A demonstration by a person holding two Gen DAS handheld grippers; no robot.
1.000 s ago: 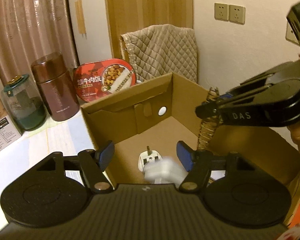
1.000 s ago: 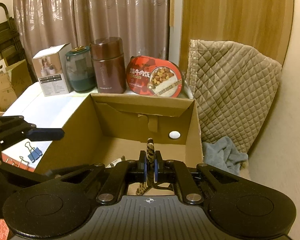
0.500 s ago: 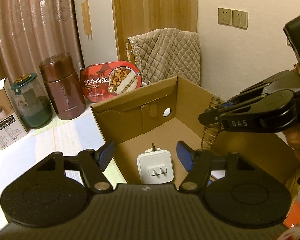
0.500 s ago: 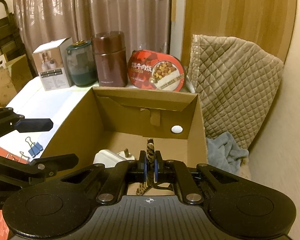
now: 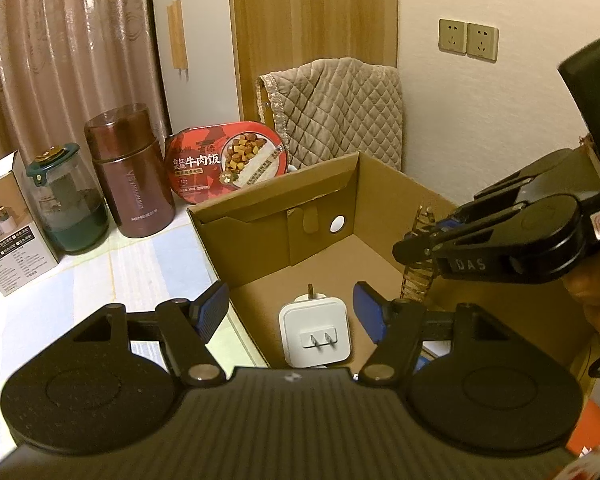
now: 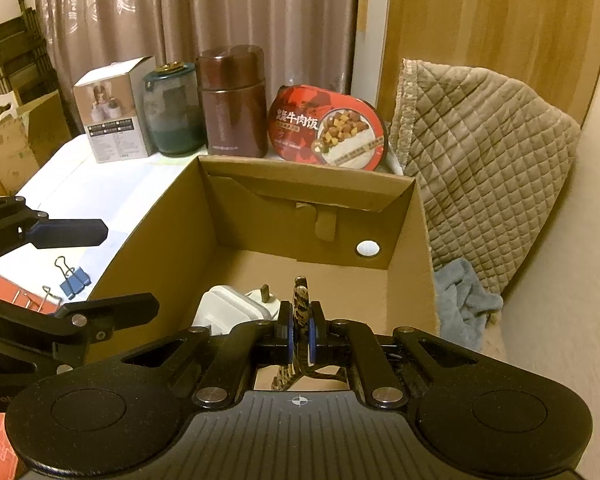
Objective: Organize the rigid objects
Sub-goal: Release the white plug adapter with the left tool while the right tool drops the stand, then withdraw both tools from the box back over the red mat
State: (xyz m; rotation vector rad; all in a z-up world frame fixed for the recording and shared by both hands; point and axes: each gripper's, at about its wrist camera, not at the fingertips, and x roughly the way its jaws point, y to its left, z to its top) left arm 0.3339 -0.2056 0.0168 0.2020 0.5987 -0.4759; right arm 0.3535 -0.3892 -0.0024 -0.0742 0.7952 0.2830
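Observation:
An open cardboard box [image 5: 284, 240] stands on the table; it also shows in the right wrist view [image 6: 404, 216]. A white plug adapter [image 5: 314, 332] lies on the box floor, prongs up, also seen from the right wrist [image 6: 230, 308]. My left gripper [image 5: 290, 306] is open and empty above the box's near edge, over the adapter. My right gripper [image 6: 300, 330] is shut on a tortoiseshell hair clip [image 6: 300, 304] and holds it above the box's right side; the clip also shows in the left wrist view [image 5: 418, 276].
Behind the box stand a red meal bowl [image 6: 328, 132], a brown canister [image 6: 232, 100], a green-lidded glass jar [image 6: 172, 112] and a small carton [image 6: 112, 120]. A blue binder clip [image 6: 74, 280] lies left of the box. A quilted chair [image 6: 480, 160] stands to the right.
The white adapter dropped out of my open left gripper and settled on the box floor. My left gripper has risen and pulled back. The right gripper, holding the clip, has shifted slightly.

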